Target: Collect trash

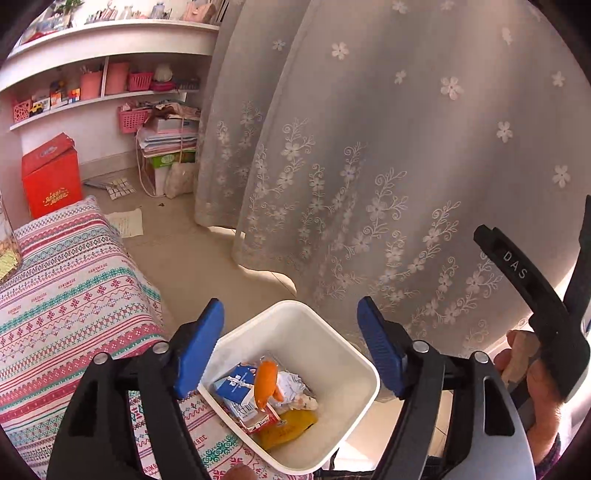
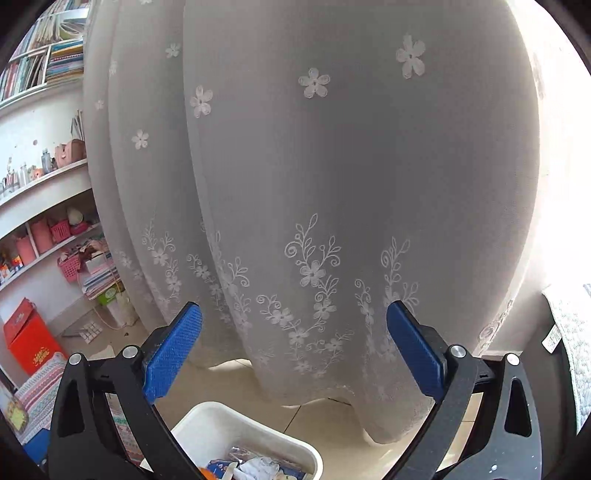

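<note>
Sheer grey curtains (image 1: 369,147) embroidered with white flowers fill most of both views, hanging to a pale tiled floor (image 1: 192,258), with white shelves (image 1: 110,33) of pink baskets and books seen at the far left and a red box (image 1: 51,181) standing on the floor below them. A bed covered by a striped, patterned bedspread (image 1: 74,295) occupies the lower left of the left wrist view. A white square-sided trash bin (image 1: 347,435) is seen low in that view, at the edge of the bed near its lower corner; whether it rests on the bedspread or on the floor just beside it cannot be told. Inside it lie a blue and white carton (image 1: 236,386), crumpled white paper (image 1: 293,386), a yellow packet (image 1: 288,428) and an orange wrapper (image 1: 266,380). The left gripper (image 1: 290,347) is held above the bin with its blue pads spread wide and nothing between them; the right gripper (image 2: 294,354) is likewise released and empty, facing the curtain, with the bin's rim (image 2: 221,410) at the bottom of its view. The trash is judged light, soft and easily crushed, so a gentle pinch across a carton's flat sides or a wad's middle would serve. The bin is judged light, stiff and smooth, best taken by its rim wall, where slipping is likely if the pinch is shallow.
</note>
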`<state>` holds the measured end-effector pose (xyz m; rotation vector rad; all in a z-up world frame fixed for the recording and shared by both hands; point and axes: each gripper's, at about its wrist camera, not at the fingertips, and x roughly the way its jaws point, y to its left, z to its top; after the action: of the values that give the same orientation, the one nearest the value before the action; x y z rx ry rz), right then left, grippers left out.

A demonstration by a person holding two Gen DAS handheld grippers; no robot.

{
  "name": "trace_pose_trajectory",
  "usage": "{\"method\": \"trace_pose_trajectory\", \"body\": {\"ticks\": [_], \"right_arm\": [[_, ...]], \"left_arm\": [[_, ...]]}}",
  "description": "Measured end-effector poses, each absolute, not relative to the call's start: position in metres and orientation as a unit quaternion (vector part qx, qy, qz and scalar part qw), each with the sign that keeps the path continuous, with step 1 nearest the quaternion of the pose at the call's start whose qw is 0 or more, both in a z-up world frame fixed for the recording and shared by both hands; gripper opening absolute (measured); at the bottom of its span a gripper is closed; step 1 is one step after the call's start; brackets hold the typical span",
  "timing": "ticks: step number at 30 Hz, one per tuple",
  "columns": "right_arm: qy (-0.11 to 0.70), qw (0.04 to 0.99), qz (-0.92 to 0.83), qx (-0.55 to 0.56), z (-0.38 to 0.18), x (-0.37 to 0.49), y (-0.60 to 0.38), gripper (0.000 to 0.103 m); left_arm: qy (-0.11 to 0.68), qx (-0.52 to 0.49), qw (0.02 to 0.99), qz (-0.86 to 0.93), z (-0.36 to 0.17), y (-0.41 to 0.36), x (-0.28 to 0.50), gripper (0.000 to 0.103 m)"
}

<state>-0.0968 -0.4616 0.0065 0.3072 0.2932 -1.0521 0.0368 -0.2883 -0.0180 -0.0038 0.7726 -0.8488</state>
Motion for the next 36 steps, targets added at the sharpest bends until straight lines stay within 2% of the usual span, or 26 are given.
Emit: {"method": "trace_pose_trajectory", "body": {"ticks": [4,7,10,12,17,25,36], "right_arm": [[0.128,0.86,-0.475,0.136,0.013,-0.088,-0.445,0.096],[0.134,0.878,-0.443,0.121,0.017,-0.07,-0.418,0.096],[0.137,0.907,-0.384,0.111,0.023,-0.047,-0.37,0.096],[0.142,0.92,-0.346,0.114,0.026,-0.035,-0.346,0.096],[0.155,0.947,-0.257,0.112,0.026,-0.008,-0.283,0.096],[0.142,0.973,-0.175,0.053,0.019,0.011,-0.192,0.096],[0.151,0.971,-0.183,0.022,0.011,0.025,-0.171,0.096]], "left_arm": [[0.331,0.0,0.877,-0.349,0.0,-0.262,0.04,0.088],[0.249,0.017,0.933,-0.26,0.026,-0.23,0.035,0.096],[0.12,0.035,0.982,-0.141,0.05,-0.195,0.016,0.096],[0.084,0.025,0.992,-0.09,0.061,-0.17,0.012,0.096],[0.145,0.008,0.989,-0.027,0.068,-0.101,0.03,0.096],[0.232,-0.005,0.971,0.053,0.037,-0.009,0.049,0.096],[0.248,-0.016,0.967,0.055,0.021,0.015,0.054,0.096]]}}
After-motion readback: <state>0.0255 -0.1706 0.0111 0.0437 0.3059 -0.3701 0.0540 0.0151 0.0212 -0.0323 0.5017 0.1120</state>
